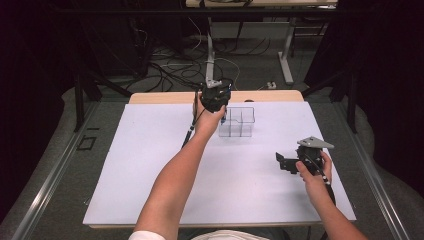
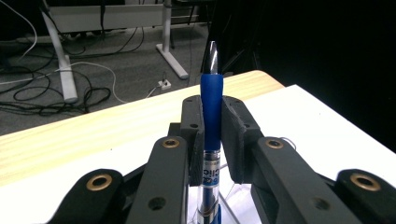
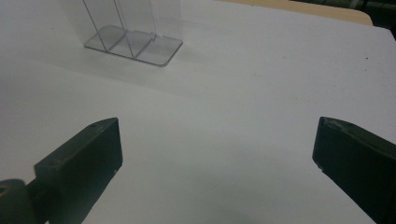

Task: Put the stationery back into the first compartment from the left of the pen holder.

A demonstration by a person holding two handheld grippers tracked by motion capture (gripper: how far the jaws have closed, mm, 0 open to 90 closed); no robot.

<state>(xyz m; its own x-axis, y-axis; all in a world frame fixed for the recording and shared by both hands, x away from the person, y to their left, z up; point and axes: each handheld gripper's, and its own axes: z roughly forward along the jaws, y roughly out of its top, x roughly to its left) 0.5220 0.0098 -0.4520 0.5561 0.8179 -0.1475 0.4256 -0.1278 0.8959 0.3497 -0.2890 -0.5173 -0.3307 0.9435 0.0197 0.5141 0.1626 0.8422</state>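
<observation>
A blue pen (image 2: 211, 112) with a black tip stands upright between the two black jaws of my left gripper (image 2: 213, 122), which is shut on it. In the high view that left gripper (image 1: 218, 102) is held over the left side of a clear plastic organiser (image 1: 237, 121) with several compartments, at the far middle of the white table top (image 1: 150, 165). My right gripper (image 1: 284, 162) hovers low over the table at the right. Its jaws stand wide apart in the right gripper view (image 3: 215, 154) with nothing between them. The clear organiser (image 3: 135, 32) lies farther off there.
A pale wooden strip (image 1: 260, 96) runs along the table's far edge. Beyond it are table legs (image 1: 286, 55) and loose cables (image 1: 170, 65) on the floor. Dark curtains close off both sides.
</observation>
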